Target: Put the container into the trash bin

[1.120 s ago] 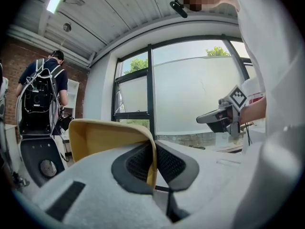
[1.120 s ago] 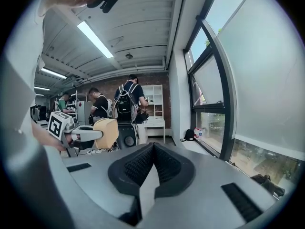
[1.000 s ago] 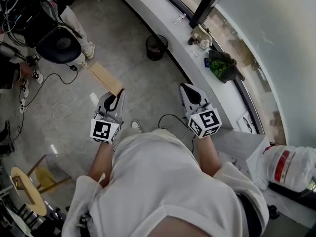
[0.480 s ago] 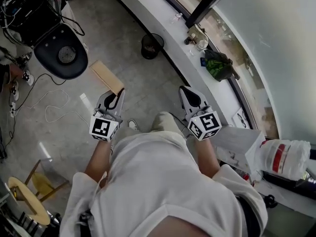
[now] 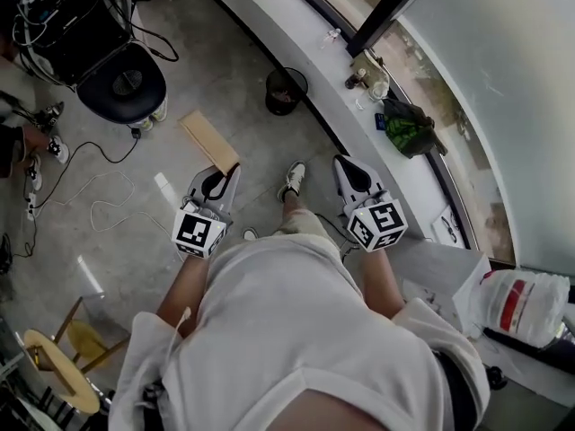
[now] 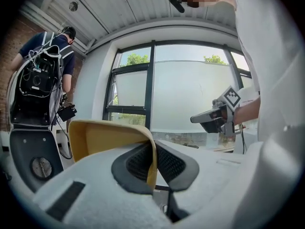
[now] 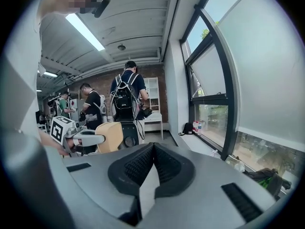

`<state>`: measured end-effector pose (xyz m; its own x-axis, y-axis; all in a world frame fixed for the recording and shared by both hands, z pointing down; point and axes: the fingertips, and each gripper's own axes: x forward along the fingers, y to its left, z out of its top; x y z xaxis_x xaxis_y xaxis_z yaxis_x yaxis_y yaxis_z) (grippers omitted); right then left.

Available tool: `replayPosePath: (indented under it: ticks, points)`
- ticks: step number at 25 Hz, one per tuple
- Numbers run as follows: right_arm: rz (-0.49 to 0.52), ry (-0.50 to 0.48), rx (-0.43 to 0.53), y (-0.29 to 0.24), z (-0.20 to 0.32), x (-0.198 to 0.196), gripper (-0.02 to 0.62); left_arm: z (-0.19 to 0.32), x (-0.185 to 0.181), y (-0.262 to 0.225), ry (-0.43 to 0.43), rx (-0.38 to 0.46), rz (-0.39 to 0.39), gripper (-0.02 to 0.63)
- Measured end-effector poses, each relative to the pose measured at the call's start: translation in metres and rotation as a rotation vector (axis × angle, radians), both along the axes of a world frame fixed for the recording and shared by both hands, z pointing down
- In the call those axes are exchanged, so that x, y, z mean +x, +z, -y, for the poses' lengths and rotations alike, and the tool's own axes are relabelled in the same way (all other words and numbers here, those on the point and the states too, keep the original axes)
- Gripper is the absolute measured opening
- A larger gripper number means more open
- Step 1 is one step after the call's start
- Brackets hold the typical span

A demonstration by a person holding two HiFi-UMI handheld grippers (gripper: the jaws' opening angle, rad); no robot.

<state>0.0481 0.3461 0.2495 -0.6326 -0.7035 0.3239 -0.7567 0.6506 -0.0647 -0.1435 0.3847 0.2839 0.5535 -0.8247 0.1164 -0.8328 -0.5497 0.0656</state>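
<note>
A flat tan container [image 5: 209,140] sticks out ahead of my left gripper [image 5: 229,173], which is shut on its edge. In the left gripper view the container's yellow wall [image 6: 102,137] is pinched between the pads of the left gripper [image 6: 153,144]. My right gripper [image 5: 346,164] is held level beside it, shut with nothing in it, and its jaws meet at the tip [image 7: 153,146]. The black trash bin [image 5: 286,90] stands on the floor ahead, against the white ledge [image 5: 334,88]. Both grippers are carried well short of it.
A black office chair [image 5: 126,83] and loose cables [image 5: 99,205] lie to the left. The ledge holds bottles and a green bag [image 5: 409,133]. A wooden stool [image 5: 54,366] is at bottom left. People with backpacks [image 7: 126,99] stand further down the room.
The person has stepped forward, and a shoe now shows between the grippers. Both grippers moved along with the body. The left one still holds the container.
</note>
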Motion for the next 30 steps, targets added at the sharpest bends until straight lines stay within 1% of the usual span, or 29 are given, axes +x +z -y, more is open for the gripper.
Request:
replayPosePath:
  ticks: [3, 6, 8, 11, 14, 18, 21, 25, 27, 30]
  points:
    - [0.023, -0.011, -0.007, 0.011, 0.033, -0.003, 0.002, 0.026, -0.004, 0.011, -0.019, -0.024, 0.009, 0.018]
    - [0.048, -0.031, -0.028, 0.021, 0.09, -0.005, 0.002, 0.071, -0.004, 0.011, -0.028, -0.033, 0.039, 0.018]
    - [0.054, -0.07, -0.057, 0.032, 0.131, -0.005, 0.002, 0.109, -0.001, 0.01, -0.05, -0.047, 0.056, 0.018]
    - [0.051, -0.115, -0.107, 0.045, 0.197, 0.008, 0.002, 0.171, 0.018, 0.01, -0.069, -0.074, 0.068, 0.017]
    - [0.089, -0.121, -0.168, 0.05, 0.261, 0.016, 0.002, 0.231, 0.037, 0.01, -0.068, -0.113, 0.087, 0.018]
    - [0.1, -0.162, -0.191, 0.055, 0.32, 0.011, 0.002, 0.294, 0.053, 0.017, -0.064, -0.151, 0.088, 0.018]
    - [0.111, -0.172, -0.207, 0.062, 0.346, 0.01, 0.002, 0.329, 0.062, 0.029, -0.028, -0.163, 0.101, 0.018]
    - [0.091, -0.142, -0.247, 0.079, 0.377, 0.009, 0.002, 0.378, 0.062, 0.045, 0.034, -0.177, 0.11, 0.018]
    - [0.07, -0.113, -0.27, 0.089, 0.385, 0.006, 0.002, 0.396, 0.061, 0.059, 0.086, -0.197, 0.103, 0.018]
    - [0.048, -0.059, -0.307, 0.11, 0.397, -0.005, 0.002, 0.416, 0.059, 0.089, 0.183, -0.251, 0.106, 0.018]
